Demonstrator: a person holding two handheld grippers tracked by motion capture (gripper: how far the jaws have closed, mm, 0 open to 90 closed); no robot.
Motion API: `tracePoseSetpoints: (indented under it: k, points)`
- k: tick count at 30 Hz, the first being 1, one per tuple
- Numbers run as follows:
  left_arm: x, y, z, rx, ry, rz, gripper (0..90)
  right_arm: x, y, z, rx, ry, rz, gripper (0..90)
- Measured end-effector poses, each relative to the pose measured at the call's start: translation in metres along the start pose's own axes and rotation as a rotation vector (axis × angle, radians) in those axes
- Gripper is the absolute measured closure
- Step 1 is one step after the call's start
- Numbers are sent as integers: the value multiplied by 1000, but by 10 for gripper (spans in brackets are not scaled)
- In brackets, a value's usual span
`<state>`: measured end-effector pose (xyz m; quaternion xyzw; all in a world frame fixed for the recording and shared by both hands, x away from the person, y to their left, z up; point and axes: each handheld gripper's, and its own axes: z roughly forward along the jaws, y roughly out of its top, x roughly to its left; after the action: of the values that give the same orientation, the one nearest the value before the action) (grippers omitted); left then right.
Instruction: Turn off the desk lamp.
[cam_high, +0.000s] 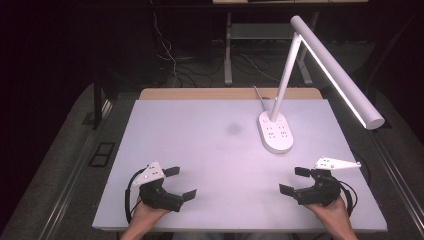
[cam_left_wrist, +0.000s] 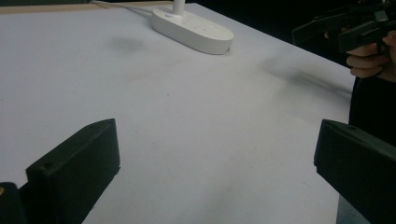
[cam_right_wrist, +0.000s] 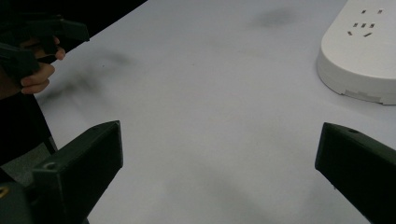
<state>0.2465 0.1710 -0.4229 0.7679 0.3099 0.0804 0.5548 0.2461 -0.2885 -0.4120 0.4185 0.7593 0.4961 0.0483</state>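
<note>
Both grippers, left gripper (cam_high: 180, 183) and right gripper (cam_high: 294, 180), gape wide, holding nothing, near lamp base (cam_high: 275, 131).

The white desk lamp with oval base (cam_high: 275, 131) stands on the white rectangular bench (cam_high: 210, 150), right of centre, toward the far edge.

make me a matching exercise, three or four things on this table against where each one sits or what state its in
Things:
1. left gripper
2. right gripper
3. lamp base
4. lamp head

Places or states:
a. lit, slanting above the table's right side
b. open, near edge at left
c. white oval, right of the table's middle
d. open, near edge at right

Pairs: 1-b, 2-d, 3-c, 4-a
</note>
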Motion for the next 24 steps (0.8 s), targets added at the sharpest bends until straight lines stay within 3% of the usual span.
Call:
tracePoseSetpoints:
  k: [19,24]
  points:
    - [-1,0,2,8,-13,3,0,-1,0,-1,12,9,2,9]
    - [-2,0,2,11,-12,6,0,-1,3,-1,20,5,22,9]
